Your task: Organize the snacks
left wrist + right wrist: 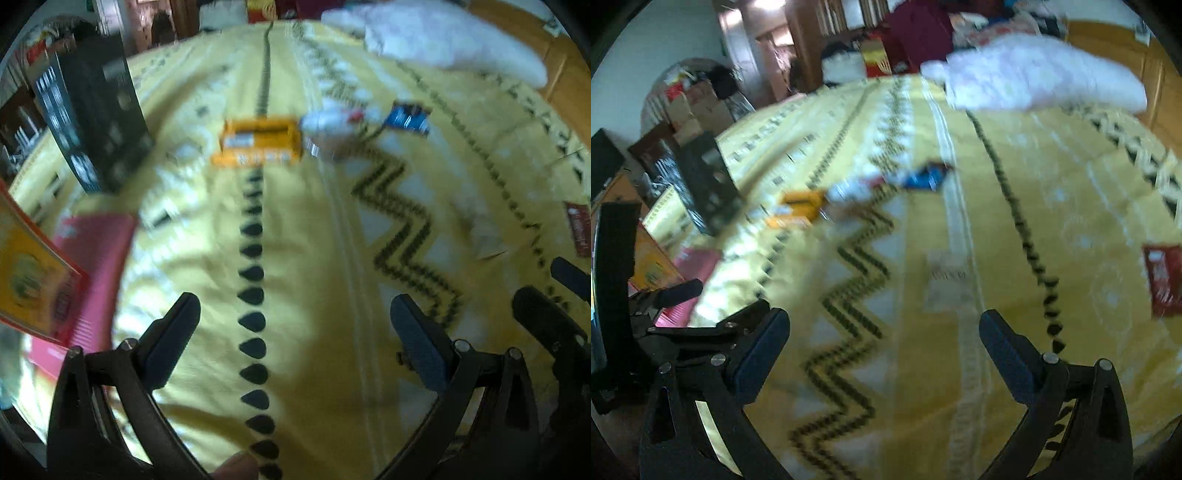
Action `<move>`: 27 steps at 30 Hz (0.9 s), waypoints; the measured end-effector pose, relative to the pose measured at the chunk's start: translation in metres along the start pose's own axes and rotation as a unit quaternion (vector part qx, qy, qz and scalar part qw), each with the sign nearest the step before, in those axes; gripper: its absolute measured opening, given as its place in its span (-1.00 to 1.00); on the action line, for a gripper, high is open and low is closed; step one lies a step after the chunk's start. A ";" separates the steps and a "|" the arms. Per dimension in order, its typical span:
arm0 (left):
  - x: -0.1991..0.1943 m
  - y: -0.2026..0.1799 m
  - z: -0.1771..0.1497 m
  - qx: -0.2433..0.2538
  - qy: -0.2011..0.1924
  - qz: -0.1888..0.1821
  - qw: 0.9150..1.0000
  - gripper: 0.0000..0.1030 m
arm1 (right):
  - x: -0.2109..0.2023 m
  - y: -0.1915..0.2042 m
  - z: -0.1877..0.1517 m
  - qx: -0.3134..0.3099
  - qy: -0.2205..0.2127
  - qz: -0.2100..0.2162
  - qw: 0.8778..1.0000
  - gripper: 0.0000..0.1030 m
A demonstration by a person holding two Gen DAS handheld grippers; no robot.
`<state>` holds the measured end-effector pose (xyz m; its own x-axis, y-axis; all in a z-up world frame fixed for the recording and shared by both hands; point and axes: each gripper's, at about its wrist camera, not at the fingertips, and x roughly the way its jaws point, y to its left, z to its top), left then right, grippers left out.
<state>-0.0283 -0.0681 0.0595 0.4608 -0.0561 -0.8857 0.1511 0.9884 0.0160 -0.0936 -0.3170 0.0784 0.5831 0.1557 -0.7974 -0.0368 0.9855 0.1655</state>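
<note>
We hold both grippers low over the yellow patterned bed cover (295, 240), side by side. Our left gripper (295, 332) has its jaws spread wide and empty; so does our right gripper (884, 339). Far ahead lie the orange box (258, 142), a white packet (330, 127) touching it, and a blue packet (408, 118). A red packet (1163, 278) lies at right.

An orange snack box (258, 142) lies flat on the yellow patterned bedspread (303, 258), upper centre of the left wrist frame. Just right of it sits a white packet (332, 127), blurred, possibly touching the box. Further right lies a blue packet (408, 118). A dark red packet (1163, 278) lies apart at the right wrist frame's right edge.
</note>
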 end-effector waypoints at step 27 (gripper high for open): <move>0.037 0.002 -0.017 -0.038 -0.061 0.002 0.997 1.00 | 0.078 -0.029 -0.029 -0.037 -0.020 -0.040 0.998 1.00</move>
<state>-0.0262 -0.0655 0.0188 0.5650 -0.0641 -0.8226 0.0843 0.9962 -0.0197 -0.0707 -0.3314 -0.0049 0.6177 0.0747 -0.7829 -0.0478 0.9972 0.0575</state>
